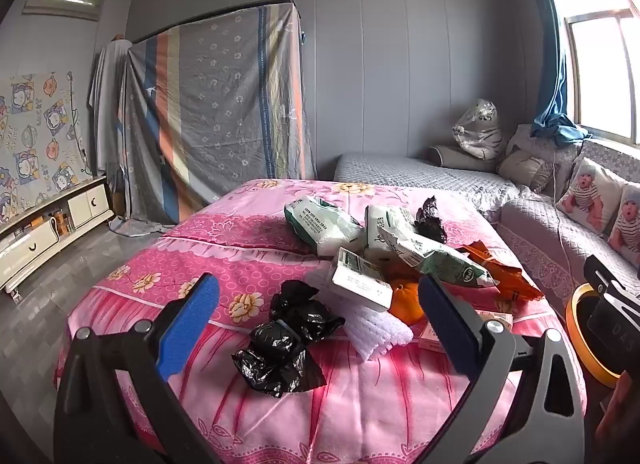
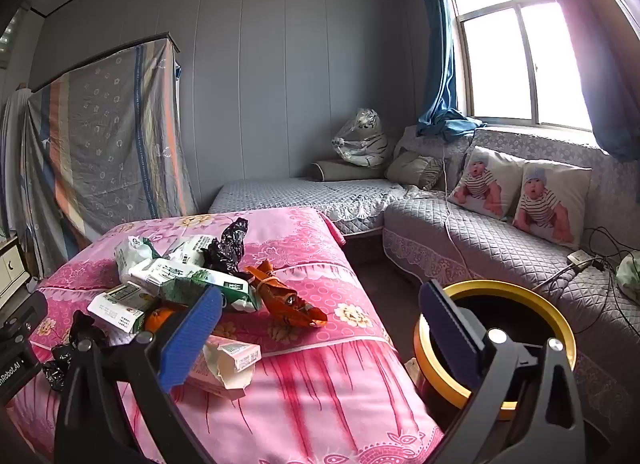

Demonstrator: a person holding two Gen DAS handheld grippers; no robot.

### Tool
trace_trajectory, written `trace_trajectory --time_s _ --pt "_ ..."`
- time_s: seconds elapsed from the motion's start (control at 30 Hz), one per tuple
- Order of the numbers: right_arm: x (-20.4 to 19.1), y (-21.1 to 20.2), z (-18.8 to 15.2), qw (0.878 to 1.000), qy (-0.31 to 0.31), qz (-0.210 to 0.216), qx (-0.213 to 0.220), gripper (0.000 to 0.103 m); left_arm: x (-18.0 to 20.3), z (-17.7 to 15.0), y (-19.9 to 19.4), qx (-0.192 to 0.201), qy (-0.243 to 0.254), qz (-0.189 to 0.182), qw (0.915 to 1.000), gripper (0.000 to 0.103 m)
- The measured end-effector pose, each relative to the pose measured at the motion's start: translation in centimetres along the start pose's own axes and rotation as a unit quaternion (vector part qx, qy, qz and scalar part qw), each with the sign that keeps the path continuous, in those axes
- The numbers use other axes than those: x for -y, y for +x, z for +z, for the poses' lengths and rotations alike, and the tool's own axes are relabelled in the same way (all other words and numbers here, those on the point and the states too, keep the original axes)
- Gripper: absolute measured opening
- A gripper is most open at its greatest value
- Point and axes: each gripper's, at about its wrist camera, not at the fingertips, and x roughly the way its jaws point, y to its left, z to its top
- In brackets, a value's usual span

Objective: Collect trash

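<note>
A heap of litter is spread on the pink flowered bedcover [image 1: 248, 416]: crumpled black plastic bags [image 1: 288, 340], white-and-green wrappers [image 1: 320, 224], a white cardboard box [image 1: 360, 280] and an orange foil packet [image 2: 288, 300]. The left gripper [image 1: 316, 328] is held wide apart and empty, the black bags lying between and just beyond its blue pads. The right gripper [image 2: 320, 332] is likewise spread with nothing clamped, the heap being seen left of its left finger and a yellow-rimmed black bin [image 2: 520, 296] behind its right finger.
</note>
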Motion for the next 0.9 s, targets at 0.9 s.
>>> trace_trajectory --time_s 0.9 --pt "0.14 0.07 -0.03 1.0 0.004 0.0 -0.003 0.096 0.06 -0.43 0.54 -0.009 0.004 0.004 0.9999 0.095"
